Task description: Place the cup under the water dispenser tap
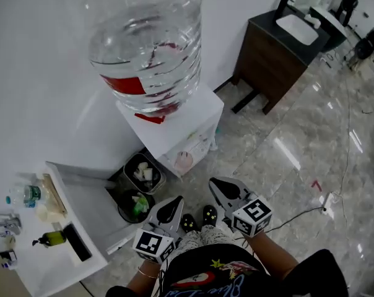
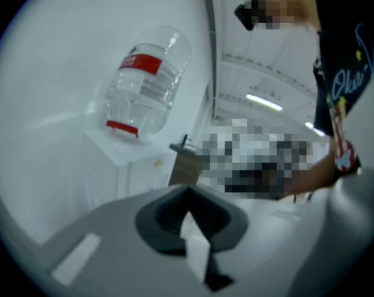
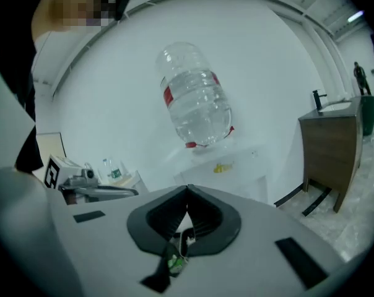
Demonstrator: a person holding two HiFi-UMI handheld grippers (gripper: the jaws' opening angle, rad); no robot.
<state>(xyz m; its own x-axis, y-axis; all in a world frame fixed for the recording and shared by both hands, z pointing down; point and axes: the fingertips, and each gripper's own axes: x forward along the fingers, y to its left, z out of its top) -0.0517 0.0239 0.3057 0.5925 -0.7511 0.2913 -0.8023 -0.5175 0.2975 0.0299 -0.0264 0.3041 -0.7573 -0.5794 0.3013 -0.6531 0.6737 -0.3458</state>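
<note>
The white water dispenser (image 1: 196,113) stands against the wall with a large clear bottle (image 1: 147,48) upended on it. It also shows in the left gripper view as the dispenser (image 2: 122,159) under its bottle (image 2: 147,82), and in the right gripper view as the dispenser (image 3: 227,163) and bottle (image 3: 196,98). No cup shows in any view. My left gripper (image 1: 176,200) and right gripper (image 1: 213,182) are held close to my body, pointing toward the dispenser. In their own views the left gripper (image 2: 187,189) and right gripper (image 3: 187,187) have their jaws together with nothing between them.
Two dark bins (image 1: 143,173) holding rubbish sit left of the dispenser. A white sink counter (image 1: 82,200) with a green bottle and a water bottle is at the lower left. A dark wooden vanity (image 1: 277,48) stands at the far right. A cable (image 1: 298,215) runs across the marble floor.
</note>
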